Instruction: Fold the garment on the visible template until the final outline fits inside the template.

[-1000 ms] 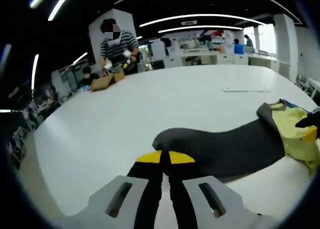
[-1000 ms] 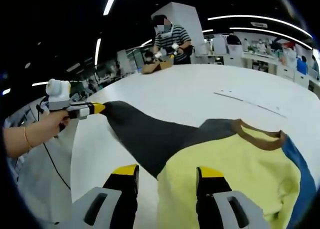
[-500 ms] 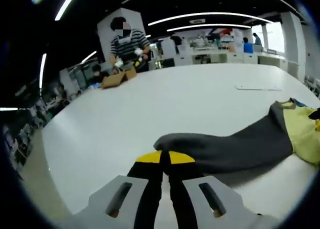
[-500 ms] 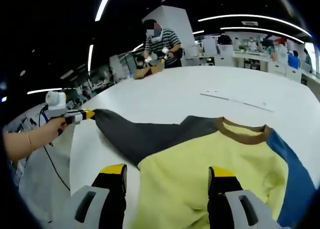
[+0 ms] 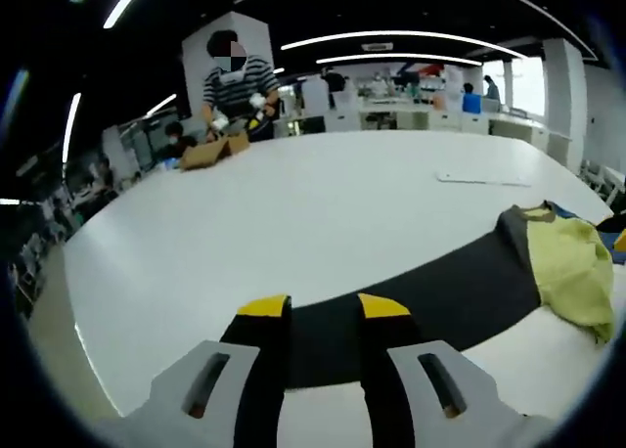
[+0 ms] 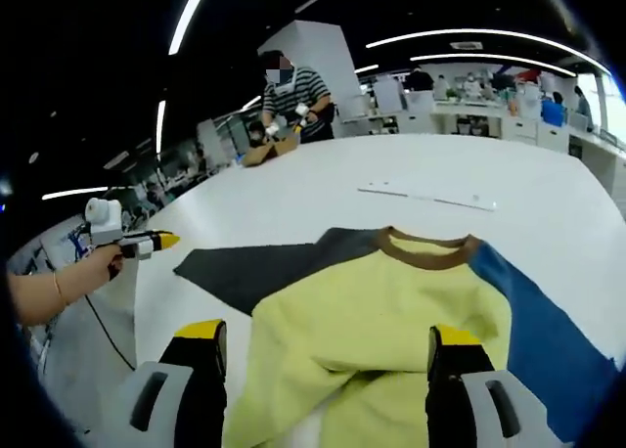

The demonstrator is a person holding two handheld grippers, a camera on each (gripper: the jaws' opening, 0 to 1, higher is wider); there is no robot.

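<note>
Currently the left gripper [image 5: 324, 309] stands released, its yellow-tipped jaws parted over the end of the grey sleeve [image 5: 421, 291], which lies flat on the table [image 5: 323, 194] between and ahead of them. The right gripper [image 6: 328, 342] is likewise released, jaws spread wide on either side of the yellow body panel of the garment [image 6: 381, 311], with no fabric pinched.

Risk points, as judged from this layout:
- Closing the left jaws on a single thin layer at the sleeve end may drag the whole garment rather than fold it, since the table surface looks smooth and offers little friction.
- The yellow panel directly ahead of the right jaws shows a raised, curled lower edge; a grasp there could trap a doubled layer and set a crooked fold.
- No template outline is discernible under the garment, so fit cannot be confirmed.

Materials: the garment is soft, matte knit, with a yellow torso, a grey sleeve on the left, a blue sleeve [image 6: 543, 331] on the right and a brown ribbed collar [image 6: 425, 247] at the far edge. The table is white, hard and glossy.
</note>
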